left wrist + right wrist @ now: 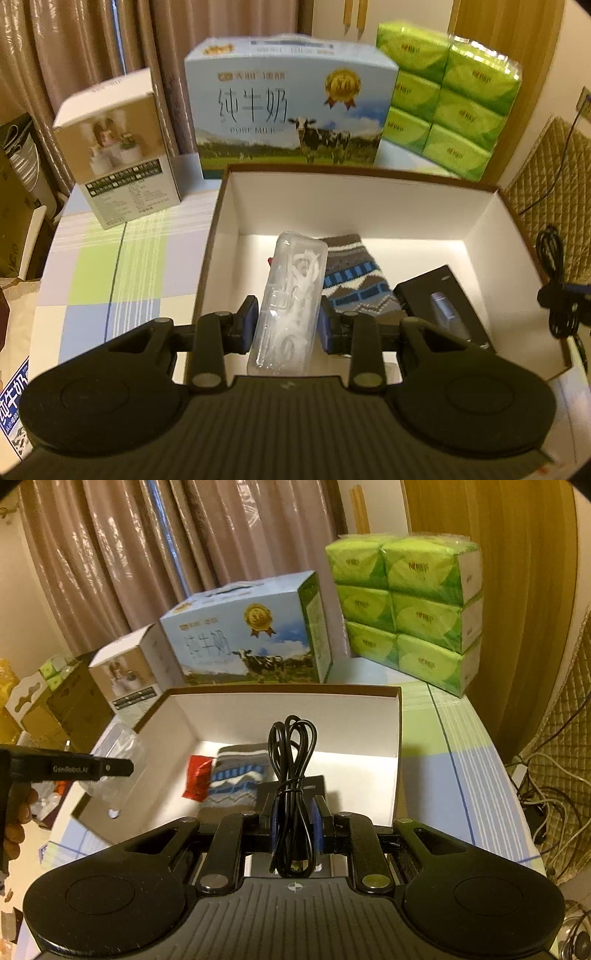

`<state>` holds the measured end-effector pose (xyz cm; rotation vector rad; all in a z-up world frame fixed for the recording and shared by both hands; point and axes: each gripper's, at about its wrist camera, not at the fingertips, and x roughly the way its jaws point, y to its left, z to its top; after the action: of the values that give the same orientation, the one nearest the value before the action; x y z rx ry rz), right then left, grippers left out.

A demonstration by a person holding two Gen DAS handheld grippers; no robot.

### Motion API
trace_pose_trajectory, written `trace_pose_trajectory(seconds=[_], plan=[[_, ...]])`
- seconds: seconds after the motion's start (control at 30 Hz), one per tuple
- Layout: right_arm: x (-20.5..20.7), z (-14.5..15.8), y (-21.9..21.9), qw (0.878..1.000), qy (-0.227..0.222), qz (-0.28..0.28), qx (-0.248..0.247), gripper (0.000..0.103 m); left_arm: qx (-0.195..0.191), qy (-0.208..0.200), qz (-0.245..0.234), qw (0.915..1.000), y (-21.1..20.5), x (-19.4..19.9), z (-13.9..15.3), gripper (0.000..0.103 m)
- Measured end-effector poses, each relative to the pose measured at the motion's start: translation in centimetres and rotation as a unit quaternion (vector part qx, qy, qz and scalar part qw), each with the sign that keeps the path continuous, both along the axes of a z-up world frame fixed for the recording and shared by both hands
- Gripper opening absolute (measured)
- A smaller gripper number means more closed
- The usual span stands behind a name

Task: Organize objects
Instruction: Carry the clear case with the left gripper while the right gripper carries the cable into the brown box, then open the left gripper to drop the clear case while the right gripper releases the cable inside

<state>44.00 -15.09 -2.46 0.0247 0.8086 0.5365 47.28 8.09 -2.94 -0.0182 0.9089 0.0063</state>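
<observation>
Left wrist view: left gripper (284, 325) pinching clear plastic case (290, 295) with white cable inside, hovering over open white box (369, 206). Lying in box: patterned grey-blue sock (354, 280), black packet (443, 302), red packet (197, 777), blurry, possibly a snack. Right gripper (294, 829) squeezing coiled black cable (291, 775) upright over same box. Reading "PURE MILK" and 纯牛奶 on blue cow carton (288, 110); "GenRobot.AI" on left gripper's side in right wrist view. Green tissue packs (406, 605) standing behind, logo unreadable.
</observation>
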Motion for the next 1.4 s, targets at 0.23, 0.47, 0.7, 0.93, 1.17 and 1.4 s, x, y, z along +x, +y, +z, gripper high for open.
trace_pose_trajectory(seconds=[0.23,0.47,0.7,0.93,1.17,1.4], plan=[[2.7,-1.8,0.4,1.000,0.016,-0.004,-0.014,0.015,0.009,0.029,-0.008,0.9995,-0.2,2.1,-2.7,0.028],[4.3,-2.9,1.0,0.999,0.021,-0.007,-0.033,0.015,0.007,0.040,-0.011,0.9991,-0.1,3.2,-4.0,0.028],[5.1,-3.4,1.3,0.999,0.021,-0.009,-0.043,0.015,0.009,0.056,-0.014,0.9983,-0.1,3.8,-5.1,0.028],[5.6,-3.6,1.6,0.998,0.018,-0.010,-0.055,0.015,0.010,0.044,-0.026,0.9986,-0.3,3.9,-4.6,0.040],[6.0,-3.8,2.1,0.997,0.005,-0.017,-0.075,0.015,0.022,0.035,-0.029,0.9987,-0.5,3.8,-4.0,0.051],[6.3,-3.3,2.0,0.996,-0.019,-0.030,-0.079,0.019,0.018,0.026,-0.027,0.9991,-0.1,2.9,-3.2,0.070]])
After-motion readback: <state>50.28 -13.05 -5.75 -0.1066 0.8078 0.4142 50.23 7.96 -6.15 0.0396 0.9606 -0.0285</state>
